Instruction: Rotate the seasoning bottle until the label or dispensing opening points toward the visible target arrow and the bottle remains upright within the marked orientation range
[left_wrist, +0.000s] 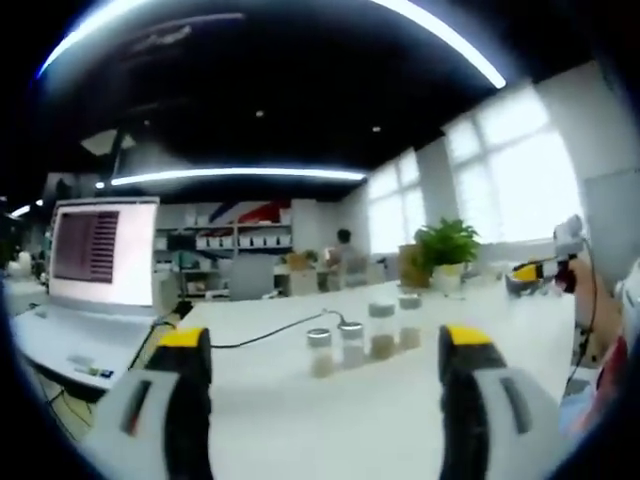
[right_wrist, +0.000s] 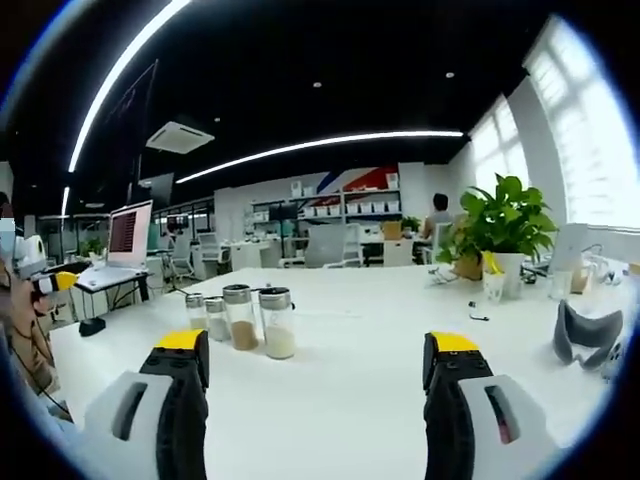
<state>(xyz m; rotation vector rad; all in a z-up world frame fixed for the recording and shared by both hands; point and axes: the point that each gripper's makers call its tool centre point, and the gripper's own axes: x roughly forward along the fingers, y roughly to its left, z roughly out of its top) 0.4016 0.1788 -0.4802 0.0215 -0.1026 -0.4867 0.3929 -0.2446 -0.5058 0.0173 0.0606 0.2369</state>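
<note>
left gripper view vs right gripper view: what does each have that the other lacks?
Left gripper view: four bottles in a row, a black cable on the table, the laptop close by. Right gripper view: three bottles, a grey headset-like object at the right, the potted plant close. Both: white table, plant, laptop, open jaws holding nothing.
</note>
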